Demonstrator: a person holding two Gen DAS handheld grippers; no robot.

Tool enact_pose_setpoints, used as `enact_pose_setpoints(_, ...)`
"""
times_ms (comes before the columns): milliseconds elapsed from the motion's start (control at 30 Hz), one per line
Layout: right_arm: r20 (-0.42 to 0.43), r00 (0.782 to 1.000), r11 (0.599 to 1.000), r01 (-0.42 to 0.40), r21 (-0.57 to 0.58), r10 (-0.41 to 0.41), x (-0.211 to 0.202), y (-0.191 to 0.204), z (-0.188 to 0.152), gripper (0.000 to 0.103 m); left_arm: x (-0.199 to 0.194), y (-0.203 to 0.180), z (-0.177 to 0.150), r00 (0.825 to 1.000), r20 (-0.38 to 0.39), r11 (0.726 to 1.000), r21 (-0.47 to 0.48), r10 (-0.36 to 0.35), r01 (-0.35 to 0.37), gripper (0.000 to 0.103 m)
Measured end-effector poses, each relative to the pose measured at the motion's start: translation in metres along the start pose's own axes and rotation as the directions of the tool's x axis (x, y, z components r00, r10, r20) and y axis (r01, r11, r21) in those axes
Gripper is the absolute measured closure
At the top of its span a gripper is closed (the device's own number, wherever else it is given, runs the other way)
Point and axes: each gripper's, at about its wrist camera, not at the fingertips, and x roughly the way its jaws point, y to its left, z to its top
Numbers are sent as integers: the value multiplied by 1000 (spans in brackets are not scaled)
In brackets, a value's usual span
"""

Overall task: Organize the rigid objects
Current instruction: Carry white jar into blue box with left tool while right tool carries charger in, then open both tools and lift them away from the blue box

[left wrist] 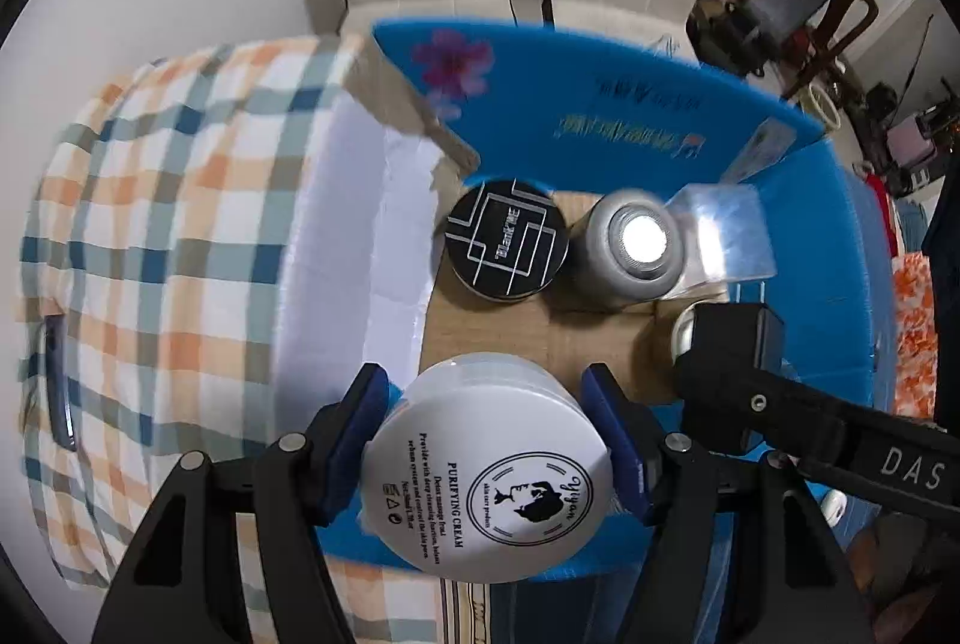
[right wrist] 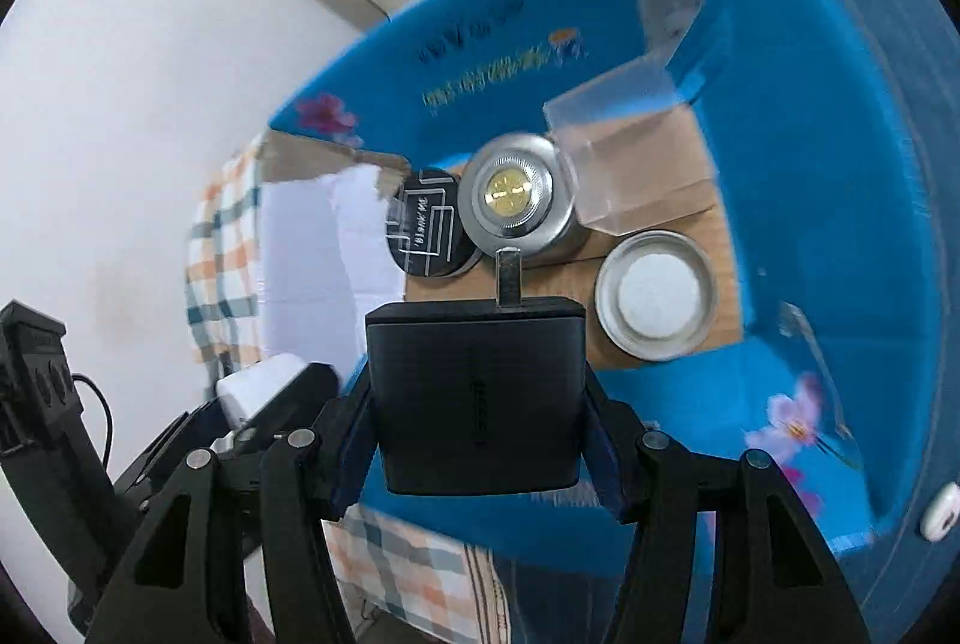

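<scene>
Left wrist view: the left gripper [left wrist: 489,455] is pinching a white cream jar [left wrist: 486,470] over the near edge of the blue box [left wrist: 630,104]. The right gripper [right wrist: 480,440] clamps a black charger [right wrist: 477,398] above that same box. Everything's motion-blurred, and the charger's lettering is unreadable.

- My white jar [left wrist: 486,470] reads "PURIFYING CREAM", with "Yiyan" in its round emblem.
- The black round tin [left wrist: 507,239] says "Blank ME".
- My other tool's arm [left wrist: 888,458] shows "DAS".
- The blue box's [left wrist: 630,104] wall print is unreadable.
</scene>
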Motion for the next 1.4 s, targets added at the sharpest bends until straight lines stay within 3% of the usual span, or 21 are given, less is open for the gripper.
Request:
enact_pose_setpoints(267,-91,994,998,67,-17,-68,46,0,23,41,38,6,8,995,-96,1000,-6,-5,5,38)
enact_pose_setpoints(433,-135,985,994,104,-38,-108,64,1,29,41,46,1,8,990,-138,1000,17,16,-14,38)
enact_pose_setpoints(533,-156,979,991,125,-46,-131,71,1,30,40,48,-4,6,985,-175,1000,14,-8,10,38)
enact_pose_setpoints(633,-165,976,989,133,-61,-141,71,2,29,36,45,-6,3,983,-184,1000,11,2,0,28)
enact_pose_setpoints(767,-106,977,976,170,-135,-185,50,10,25,26,27,-8,-4,988,-154,1000,3,12,-11,9)
enact_pose_setpoints(867,-47,968,953,233,-195,-246,30,18,20,16,13,-11,-12,990,-138,1000,-3,17,-18,4)
enact_pose_setpoints(933,1,953,928,294,-229,-302,13,23,14,16,0,-13,-20,992,-122,999,11,31,-30,1)
enact_pose_setpoints(1067,84,925,892,380,-247,-371,-21,23,-2,15,-22,-21,-28,995,-89,999,26,42,-40,0)
enact_pose_setpoints(1200,116,919,893,393,-219,-376,-54,12,-16,15,-41,-15,-32,997,-54,999,17,49,-48,0)
enact_pose_setpoints(1400,191,904,875,421,-237,-383,-99,12,-53,15,-97,-14,-43,989,95,994,-2,112,-112,0)
